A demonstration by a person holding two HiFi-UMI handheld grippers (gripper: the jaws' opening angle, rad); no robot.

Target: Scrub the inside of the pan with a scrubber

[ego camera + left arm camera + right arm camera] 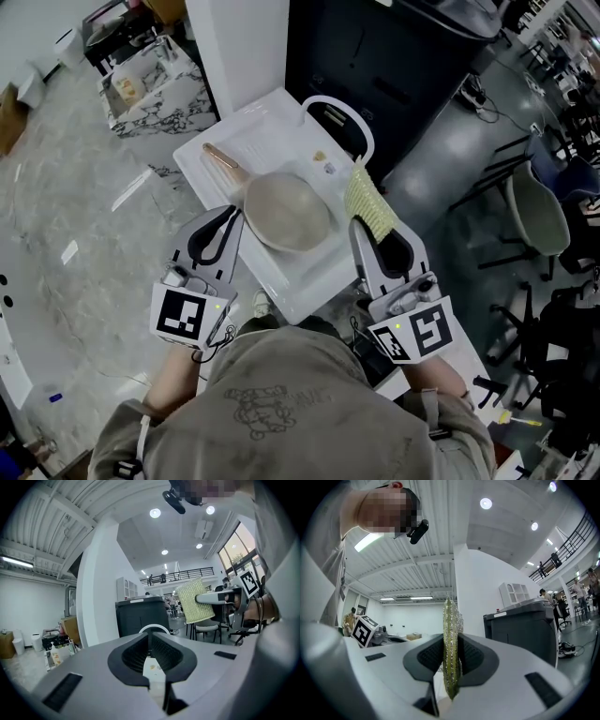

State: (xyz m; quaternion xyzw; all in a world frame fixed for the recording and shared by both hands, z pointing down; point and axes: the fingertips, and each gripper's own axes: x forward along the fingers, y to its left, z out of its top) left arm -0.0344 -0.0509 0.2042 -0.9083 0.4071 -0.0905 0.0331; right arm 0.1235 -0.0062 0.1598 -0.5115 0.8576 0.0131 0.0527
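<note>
A white bench [302,281] stands on a grey marbled floor [84,197]. A pan [286,214] lies on it, its wooden handle [223,159] pointing toward the far left corner. Two small bits [324,162] lie just beyond the pan.

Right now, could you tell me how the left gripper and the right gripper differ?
The left gripper is shut on nothing; the right gripper is shut on the yellow-green scrubber. The left gripper is left of the pan, the right gripper right of it. Both are shut.
</note>
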